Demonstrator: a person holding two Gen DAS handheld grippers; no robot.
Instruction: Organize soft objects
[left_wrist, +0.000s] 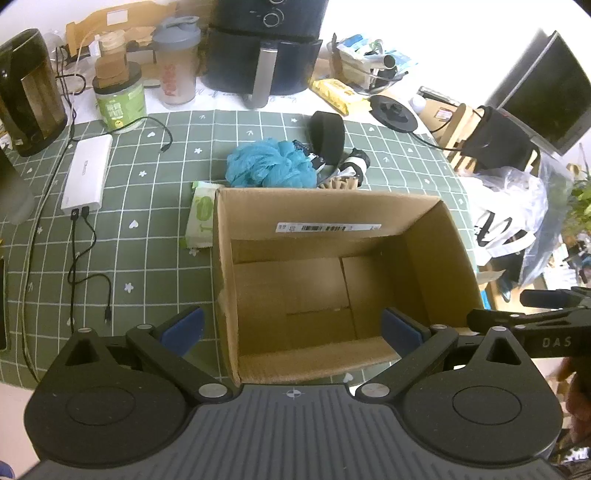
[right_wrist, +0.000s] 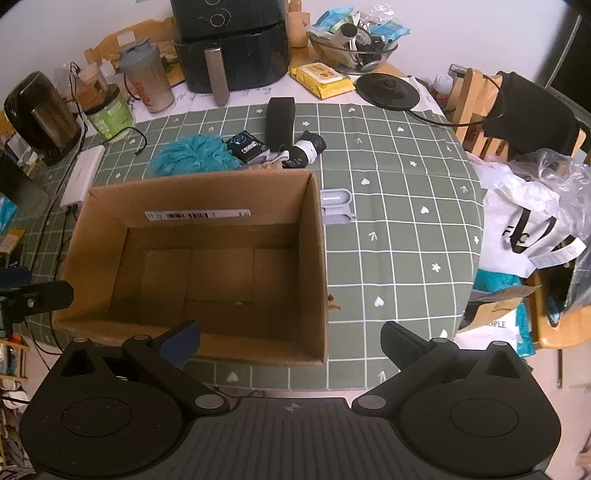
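Note:
An open, empty cardboard box (left_wrist: 436, 236) (right_wrist: 316, 236) stands on the green checked tablecloth. Behind it lie a blue mesh bath sponge (left_wrist: 267, 162) (right_wrist: 192, 155), a black band (left_wrist: 327, 134) (right_wrist: 280, 122), rolled black-and-white socks (left_wrist: 356, 164) (right_wrist: 306, 149) and a small dark packet (right_wrist: 246, 147). A green-white tissue pack (left_wrist: 199, 216) lies along the box's left side. My left gripper (left_wrist: 293, 328) is open above the box's near edge, with nothing between its fingers. My right gripper (right_wrist: 291, 341) is open at the box's near right corner, also empty.
A black air fryer (right_wrist: 231, 44), shaker bottle (right_wrist: 147, 79), green tub (right_wrist: 109, 120), kettle (right_wrist: 40, 118) and kettle base (right_wrist: 388, 88) line the back. A white power bank (left_wrist: 86, 175) with cables lies left. A grey case (right_wrist: 336, 206) sits right of the box. Bags (right_wrist: 532, 218) and a chair crowd the right.

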